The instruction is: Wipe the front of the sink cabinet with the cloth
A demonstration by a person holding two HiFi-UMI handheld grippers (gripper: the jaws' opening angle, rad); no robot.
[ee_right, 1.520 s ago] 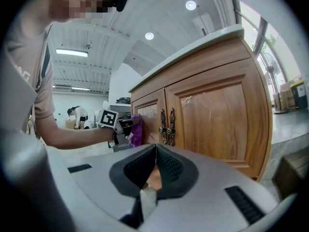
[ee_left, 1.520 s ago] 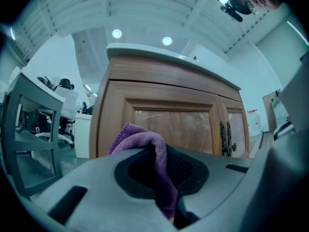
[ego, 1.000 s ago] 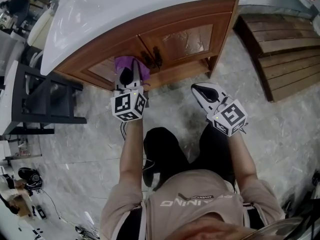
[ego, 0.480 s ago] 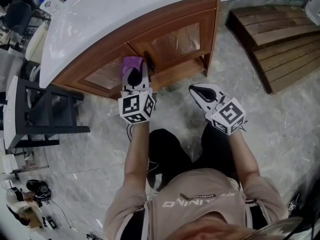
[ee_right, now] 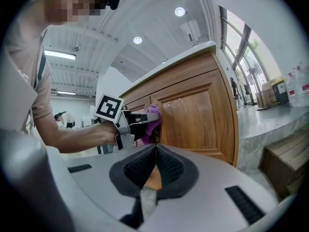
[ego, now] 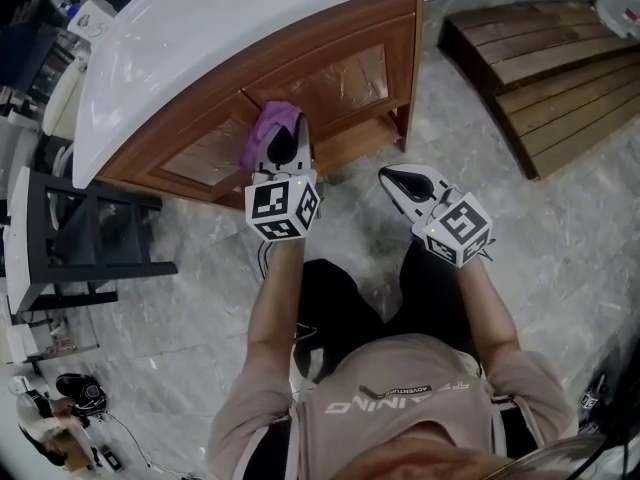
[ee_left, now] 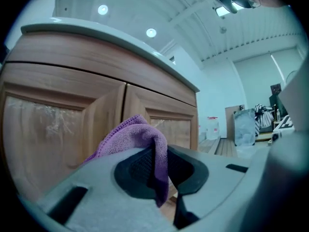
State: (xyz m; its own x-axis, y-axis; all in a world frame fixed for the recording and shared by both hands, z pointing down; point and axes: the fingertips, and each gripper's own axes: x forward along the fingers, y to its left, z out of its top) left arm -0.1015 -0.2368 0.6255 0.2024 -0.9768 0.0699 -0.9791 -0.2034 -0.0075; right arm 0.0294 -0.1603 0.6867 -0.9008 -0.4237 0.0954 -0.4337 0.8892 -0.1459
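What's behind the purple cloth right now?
The wooden cabinet front, near the seam between its doors. The left gripper holds the cloth there; the wood directly behind it is covered, so contact is unconfirmed.

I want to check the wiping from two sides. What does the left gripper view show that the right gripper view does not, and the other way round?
Only the left gripper view: the purple cloth seen close, clamped between the left gripper's own jaws. Only the right gripper view: the right gripper with its jaws together and nothing between them, the left gripper's marker cube seen from the side, and the person's forearm. Both: the cloth, the wooden cabinet doors and the white countertop above them.
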